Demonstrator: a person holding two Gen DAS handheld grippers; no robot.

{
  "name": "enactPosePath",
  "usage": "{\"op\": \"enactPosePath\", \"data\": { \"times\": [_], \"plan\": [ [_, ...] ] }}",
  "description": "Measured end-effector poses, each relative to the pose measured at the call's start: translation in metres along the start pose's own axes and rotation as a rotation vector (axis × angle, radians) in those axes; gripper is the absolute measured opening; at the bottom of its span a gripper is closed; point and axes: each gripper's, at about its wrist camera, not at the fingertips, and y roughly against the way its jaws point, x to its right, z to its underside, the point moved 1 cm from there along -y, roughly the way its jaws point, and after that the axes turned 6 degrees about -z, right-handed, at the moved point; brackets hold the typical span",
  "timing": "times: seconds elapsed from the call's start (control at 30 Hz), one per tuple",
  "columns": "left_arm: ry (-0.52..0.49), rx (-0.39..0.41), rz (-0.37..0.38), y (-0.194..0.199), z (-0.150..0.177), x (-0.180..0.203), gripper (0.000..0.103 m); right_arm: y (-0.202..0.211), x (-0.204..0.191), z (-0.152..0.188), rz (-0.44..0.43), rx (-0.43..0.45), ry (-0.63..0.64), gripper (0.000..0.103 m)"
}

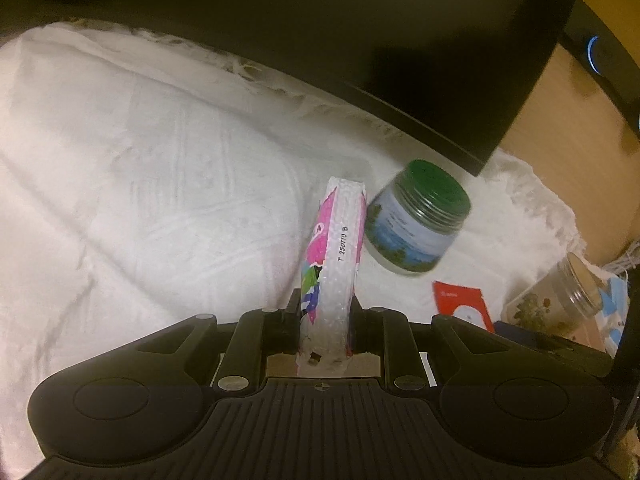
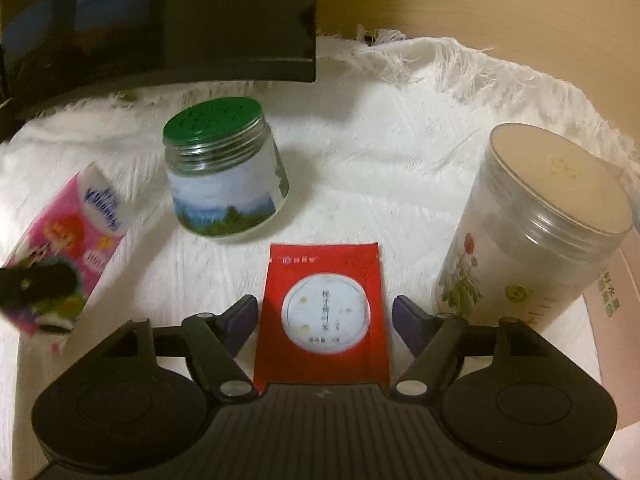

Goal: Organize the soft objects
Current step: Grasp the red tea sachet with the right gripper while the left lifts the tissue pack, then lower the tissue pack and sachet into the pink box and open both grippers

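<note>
Left gripper (image 1: 326,320) clamped on the tissue pack (image 1: 336,256); right gripper (image 2: 324,320) spread wide over the red sachet (image 2: 324,312).

The left fingers pinch the tissue pack by its near end, held on edge above the white cloth (image 1: 140,180) — its long axis runs straight out from the jaws, the far end pointing toward the dark monitor (image 1: 360,60) and sitting just beside the green-lidded jar (image 1: 416,220). From the right wrist camera the pack hangs tilted at the left. The step in hand looks like carrying the pack to its place; next it needs a clear spot on the cloth, then a release. The right jaws bracket the sachet, which lies flat — long axis along the fingers, top edge away; closing on it would likely follow. The clear canister (image 2: 540,232) stands near on the right.
</note>
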Motion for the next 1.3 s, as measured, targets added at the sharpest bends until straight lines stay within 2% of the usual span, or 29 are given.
{"op": "enactPosePath", "data": {
  "times": [0.07, 0.1, 0.2, 0.3, 0.4, 0.67, 0.83, 0.97, 1.13, 1.3],
  "plan": [
    [0.005, 0.008, -0.009, -0.001, -0.003, -0.004, 0.022, -0.002, -0.005, 0.0, 0.004, 0.012, 0.048, 0.074],
    [0.008, 0.013, -0.011, -0.002, -0.006, -0.005, 0.022, -0.002, -0.006, -0.001, -0.012, 0.018, 0.062, 0.064],
    [0.003, 0.026, -0.008, -0.007, -0.02, -0.003, 0.022, 0.005, -0.008, -0.005, -0.029, 0.017, 0.09, 0.049],
    [-0.03, 0.067, -0.011, -0.005, -0.04, 0.009, 0.022, 0.015, -0.003, -0.014, -0.048, 0.024, 0.094, 0.045],
    [-0.064, 0.113, 0.004, 0.001, -0.063, 0.024, 0.022, 0.033, 0.006, -0.028, -0.065, 0.067, 0.09, 0.044],
    [-0.151, 0.226, 0.057, 0.03, -0.118, 0.08, 0.022, 0.121, 0.036, -0.083, -0.091, 0.263, 0.069, 0.044],
    [-0.191, 0.267, 0.164, 0.051, -0.13, 0.134, 0.022, 0.189, 0.075, -0.109, -0.021, 0.385, 0.066, 0.045],
    [-0.228, 0.261, 0.284, 0.055, -0.124, 0.186, 0.022, 0.235, 0.114, -0.112, 0.082, 0.458, 0.072, 0.045],
    [-0.269, 0.17, 0.439, 0.049, -0.095, 0.255, 0.022, 0.281, 0.171, -0.102, 0.184, 0.48, 0.025, 0.045],
    [-0.327, 0.069, 0.549, 0.037, -0.061, 0.31, 0.023, 0.306, 0.232, -0.088, 0.147, 0.456, -0.064, 0.046]
  ]
}}
